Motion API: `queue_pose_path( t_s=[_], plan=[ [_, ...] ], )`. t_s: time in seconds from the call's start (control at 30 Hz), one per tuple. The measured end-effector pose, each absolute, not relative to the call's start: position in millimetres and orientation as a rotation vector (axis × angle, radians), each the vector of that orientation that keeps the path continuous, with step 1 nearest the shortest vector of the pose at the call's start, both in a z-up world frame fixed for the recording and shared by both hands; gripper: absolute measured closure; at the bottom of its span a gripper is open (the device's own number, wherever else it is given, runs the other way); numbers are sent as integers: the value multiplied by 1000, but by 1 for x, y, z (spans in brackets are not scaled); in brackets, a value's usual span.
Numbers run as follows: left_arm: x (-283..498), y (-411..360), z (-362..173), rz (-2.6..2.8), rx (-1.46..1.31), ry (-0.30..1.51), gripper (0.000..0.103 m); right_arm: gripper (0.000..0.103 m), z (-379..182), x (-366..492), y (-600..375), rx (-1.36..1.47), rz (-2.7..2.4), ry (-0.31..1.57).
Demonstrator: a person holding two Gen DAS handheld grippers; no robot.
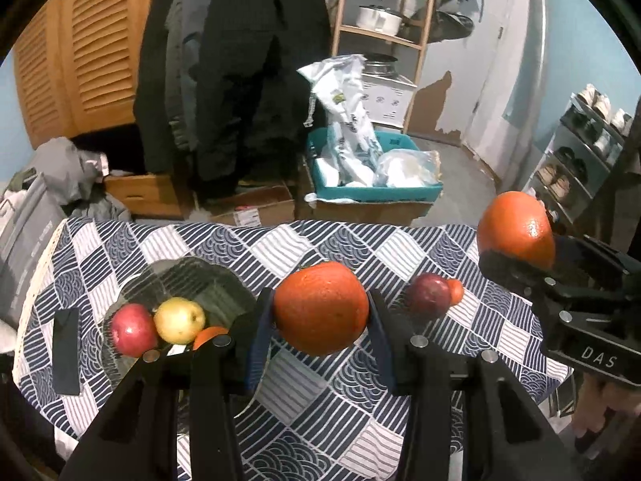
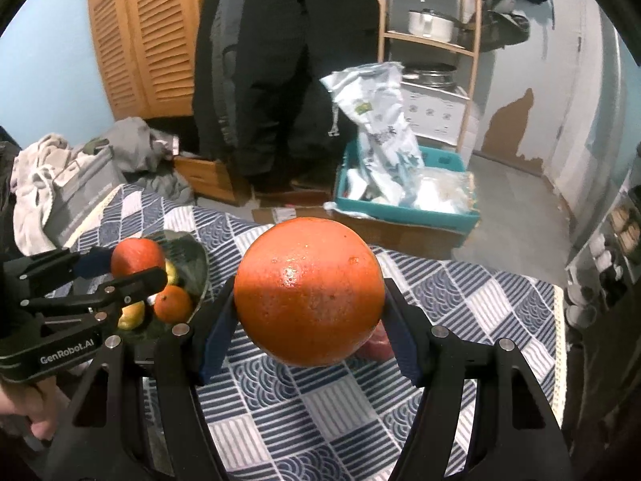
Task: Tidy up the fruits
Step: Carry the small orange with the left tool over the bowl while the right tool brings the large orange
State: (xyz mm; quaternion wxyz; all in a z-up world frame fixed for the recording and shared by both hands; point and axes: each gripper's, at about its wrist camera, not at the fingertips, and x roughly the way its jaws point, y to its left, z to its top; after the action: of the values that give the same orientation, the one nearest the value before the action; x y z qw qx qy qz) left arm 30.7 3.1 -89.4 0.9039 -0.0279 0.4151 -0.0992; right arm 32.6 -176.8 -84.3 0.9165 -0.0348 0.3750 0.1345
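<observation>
My left gripper is shut on a large orange and holds it above the patterned tablecloth, just right of a dark glass bowl. The bowl holds a red apple, a yellow apple and a small tangerine. My right gripper is shut on a second large orange, held above the table's right part; it also shows in the left wrist view. A dark red plum and a small tangerine lie on the cloth.
A dark flat object lies at the cloth's left edge. Beyond the table stand cardboard boxes, a teal bin with bags, hanging coats, a wooden shelf and a shoe rack.
</observation>
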Motion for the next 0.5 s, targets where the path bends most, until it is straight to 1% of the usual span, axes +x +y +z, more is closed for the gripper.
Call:
queue_pose_path(
  t_s=[0.5],
  plan=[
    [40,76,-120,-83,-146,930,57,35,-96,61,-102,-103,372,820]
  ],
)
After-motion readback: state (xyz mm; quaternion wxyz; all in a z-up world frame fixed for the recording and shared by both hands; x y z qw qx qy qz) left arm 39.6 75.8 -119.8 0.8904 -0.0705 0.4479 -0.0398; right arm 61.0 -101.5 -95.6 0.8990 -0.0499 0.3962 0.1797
